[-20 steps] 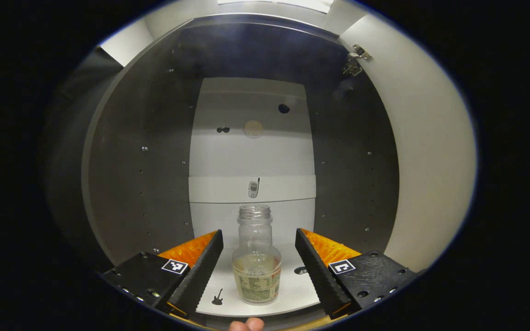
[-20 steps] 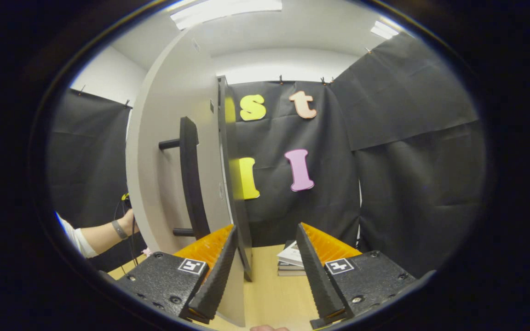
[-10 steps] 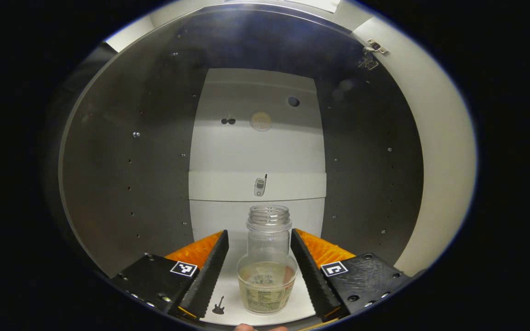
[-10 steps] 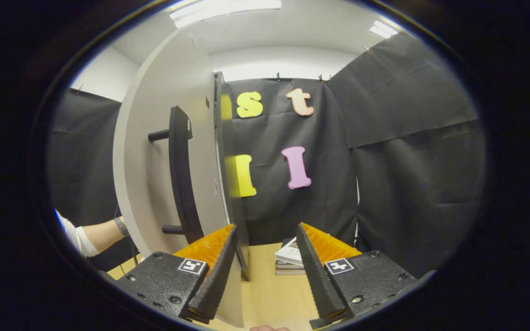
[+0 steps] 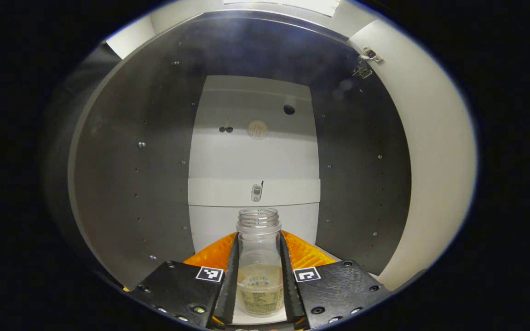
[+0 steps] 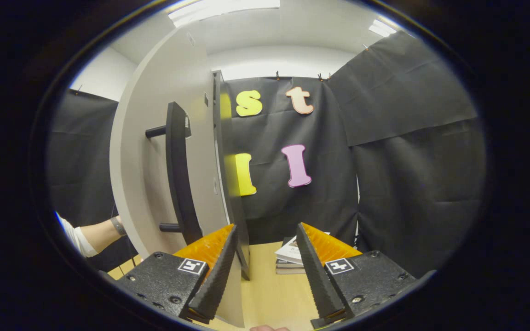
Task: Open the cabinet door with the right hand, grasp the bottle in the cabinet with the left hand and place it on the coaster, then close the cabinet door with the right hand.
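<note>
Inside the cabinet, with its pale door (image 6: 154, 151) already swung open, I have my left tongs (image 5: 259, 276) clamped on the clear uncapped plastic bottle (image 5: 259, 264), my right tongs (image 6: 265, 271) gaping empty; coaster placement and door closing remain.

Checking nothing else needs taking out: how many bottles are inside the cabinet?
1: a clear uncapped plastic bottle with pale liquid, on the white cabinet floor, between the left gripper fingers. Its bulk may hide others.
</note>
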